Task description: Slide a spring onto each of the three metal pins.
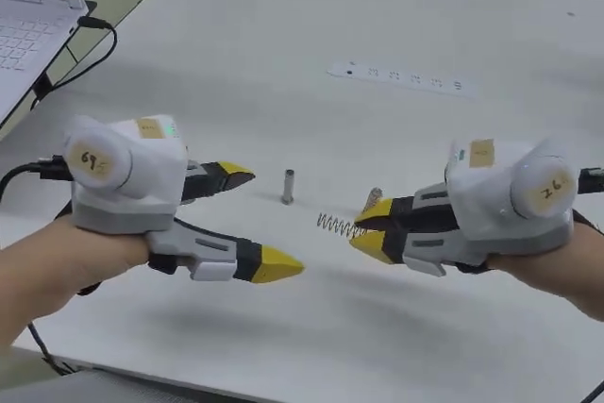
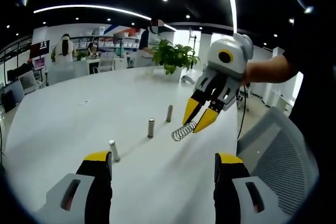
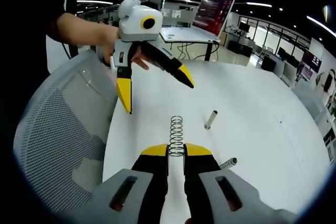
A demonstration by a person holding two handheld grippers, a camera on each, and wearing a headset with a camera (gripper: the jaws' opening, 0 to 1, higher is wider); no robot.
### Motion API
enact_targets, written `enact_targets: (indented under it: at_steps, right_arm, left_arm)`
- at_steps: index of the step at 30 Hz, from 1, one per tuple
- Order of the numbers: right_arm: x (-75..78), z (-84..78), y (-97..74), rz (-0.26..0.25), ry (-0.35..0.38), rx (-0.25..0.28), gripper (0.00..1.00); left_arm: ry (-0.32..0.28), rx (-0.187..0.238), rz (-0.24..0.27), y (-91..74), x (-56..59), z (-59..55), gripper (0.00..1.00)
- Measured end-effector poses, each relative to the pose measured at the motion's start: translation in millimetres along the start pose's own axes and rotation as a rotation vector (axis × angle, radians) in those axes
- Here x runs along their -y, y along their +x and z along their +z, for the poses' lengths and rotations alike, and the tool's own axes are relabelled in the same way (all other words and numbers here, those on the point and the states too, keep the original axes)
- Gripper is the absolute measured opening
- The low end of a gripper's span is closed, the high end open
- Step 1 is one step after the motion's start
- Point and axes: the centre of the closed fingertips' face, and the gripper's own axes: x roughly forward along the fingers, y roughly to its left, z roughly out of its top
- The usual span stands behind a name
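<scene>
Now my right gripper (image 1: pixel 365 226), lower right, clenches its fingers (image 1: pixel 379 208) on a spring (image 1: pixel 337 225). My left gripper (image 1: pixel 268 220) holds its fingers wide above the white bench (image 1: pixel 283 44).

a thin silver coil spring (image 1: pixel 338 225) juts out level, one end pinched in the closed yellow tips of the right gripper (image 1: pixel 361 226). three short grey metal pins (image 2: pixel 150 127) stand upright in a row on the white tabletop (image 1: pixel 283 44). the nearest pin (image 2: pixel 113 150) is bare, and the two farther ones look ribbed with coils.
</scene>
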Motion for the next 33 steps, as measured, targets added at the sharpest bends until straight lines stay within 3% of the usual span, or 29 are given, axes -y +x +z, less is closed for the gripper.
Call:
enact_targets:
  at_steps: [10,18,33]
  right_arm:
    - [-5.4,-3.6,-6.8,0.016,-0.011,-0.011,0.08]
    - [-11.3,-5.1,-6.2,0.036,-0.044,-0.023,0.08]
    - [-19.1,2.8,-3.8,0.065,-0.081,-0.012,0.08]
  left_arm:
    - [0.02,-0.002,-0.036,11.3,10.0,2.3,0.71]
    - [0.051,-0.001,-0.096,19.2,25.6,7.6,0.55]
    - [0.089,0.007,-0.161,28.3,39.1,14.0,0.35]
